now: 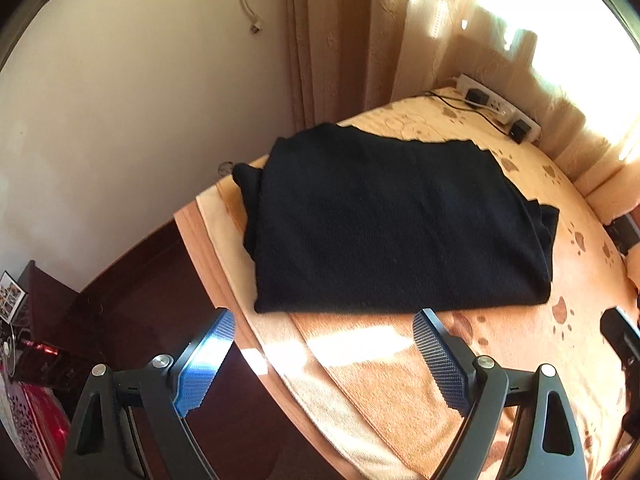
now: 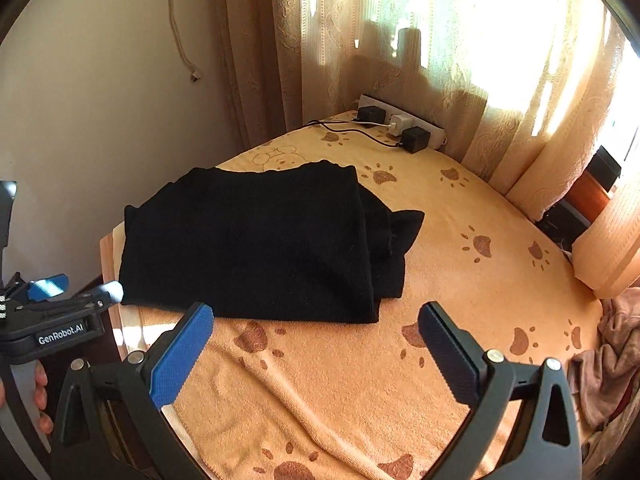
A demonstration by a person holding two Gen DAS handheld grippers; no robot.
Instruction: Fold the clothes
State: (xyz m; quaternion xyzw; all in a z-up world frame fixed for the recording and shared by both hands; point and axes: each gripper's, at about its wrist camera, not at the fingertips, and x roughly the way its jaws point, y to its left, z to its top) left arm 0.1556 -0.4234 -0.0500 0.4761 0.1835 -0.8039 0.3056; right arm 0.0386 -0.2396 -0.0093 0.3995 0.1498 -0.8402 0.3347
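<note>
A black garment (image 1: 396, 220) (image 2: 256, 240) lies folded into a thick rectangle on an orange towel with paw prints (image 1: 500, 344) (image 2: 460, 264), near the table's far left corner. My left gripper (image 1: 324, 324) hovers open just short of the garment's near edge, nothing between its blue pads. In the right wrist view my right gripper (image 2: 316, 316) is open too, above the towel in front of the garment's near right corner. The left gripper (image 2: 76, 286) shows at that view's left edge, held by a hand (image 2: 40, 396).
A power strip (image 2: 400, 124) with plugged chargers and a black cable sits at the table's far edge against the curtains (image 2: 440, 60). A crumpled brownish cloth (image 2: 608, 364) lies at the right. The wooden table edge (image 1: 208, 264) drops to a dark floor on the left.
</note>
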